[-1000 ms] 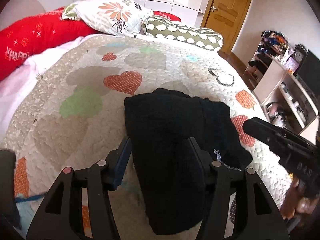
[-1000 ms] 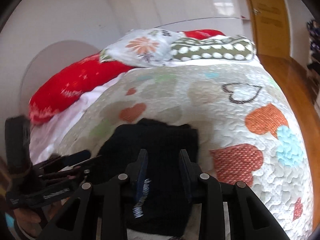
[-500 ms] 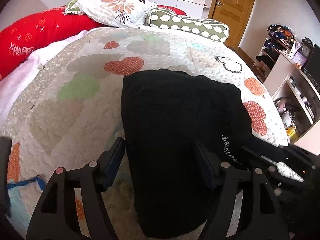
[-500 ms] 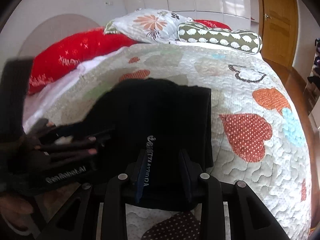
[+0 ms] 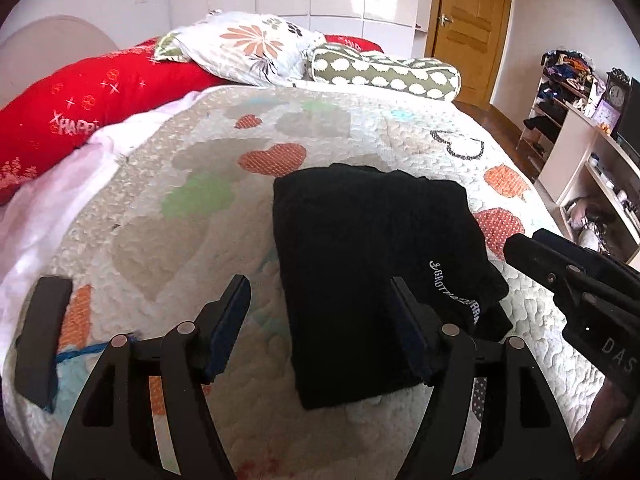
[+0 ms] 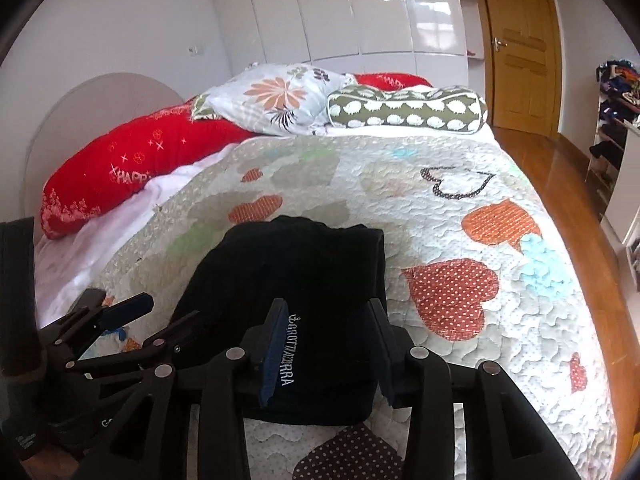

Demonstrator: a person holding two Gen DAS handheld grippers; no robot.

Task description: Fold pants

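Note:
The black pants [image 5: 360,248] lie folded into a compact rectangle on the heart-patterned quilt [image 5: 192,200], white lettering at their near right corner. My left gripper [image 5: 318,300] is open above the near edge of the pants, touching nothing. My right gripper [image 6: 326,320] is open and empty over the near end of the pants [image 6: 304,280], lettering between its fingers. The right gripper also shows at the right edge of the left wrist view [image 5: 568,276]; the left one shows at lower left of the right wrist view [image 6: 156,316].
A red bolster [image 6: 132,168], a floral pillow [image 6: 280,96] and a green dotted bolster [image 6: 404,110] lie at the head of the bed. A wooden door [image 6: 520,44] and open shelves [image 5: 568,96] stand to the right. The quilt's near edge drops off below the pants.
Both grippers have pulled back and up from the pants, which now look smaller. The right gripper's fingers have spread wider. The pants lie still on the quilt.

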